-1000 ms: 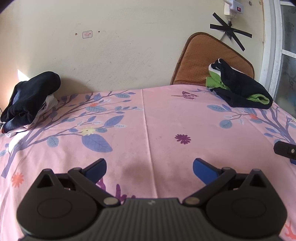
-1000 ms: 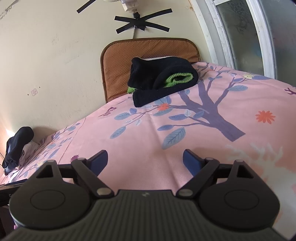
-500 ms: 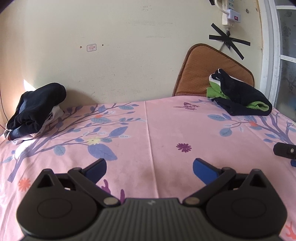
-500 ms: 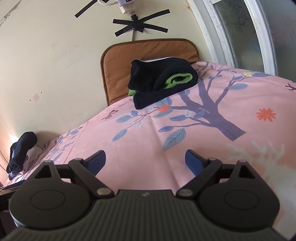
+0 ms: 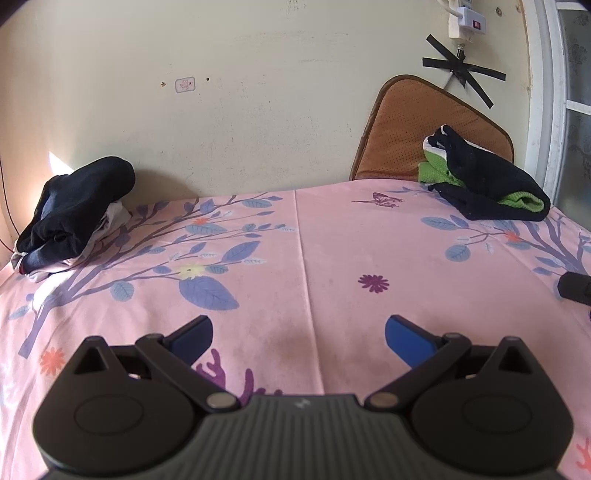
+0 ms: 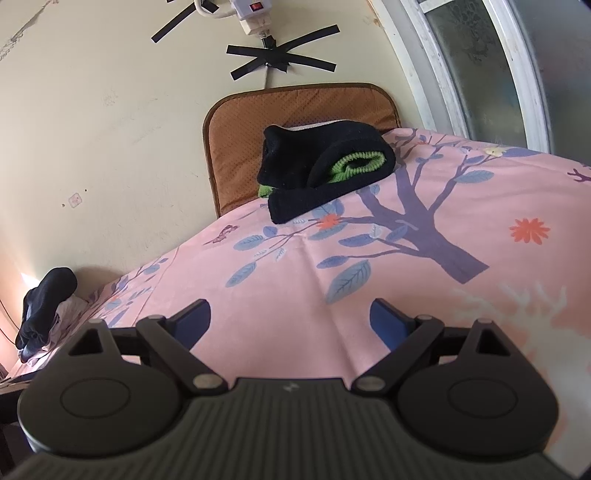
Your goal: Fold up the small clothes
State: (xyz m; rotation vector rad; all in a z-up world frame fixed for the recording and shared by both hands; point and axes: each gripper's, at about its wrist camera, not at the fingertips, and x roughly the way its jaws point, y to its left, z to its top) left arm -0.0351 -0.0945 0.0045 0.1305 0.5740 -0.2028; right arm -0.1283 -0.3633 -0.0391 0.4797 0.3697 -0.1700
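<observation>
A folded stack of black and green clothes (image 5: 484,184) lies at the far right of the pink flowered sheet (image 5: 332,251); it also shows in the right wrist view (image 6: 325,170). A loose heap of black and white clothes (image 5: 74,210) lies at the far left by the wall, small in the right wrist view (image 6: 46,302). My left gripper (image 5: 298,336) is open and empty over the sheet's middle. My right gripper (image 6: 290,321) is open and empty, short of the folded stack. Its tip shows at the left wrist view's right edge (image 5: 576,286).
A brown cushion (image 5: 417,125) leans on the cream wall behind the folded stack. A power strip (image 6: 255,14) and black tape cross (image 6: 282,61) are on the wall. A white window frame (image 6: 443,62) borders the right side.
Both views have tilted upward a little, showing more wall. The grippers stay open and the clothes have not moved.
</observation>
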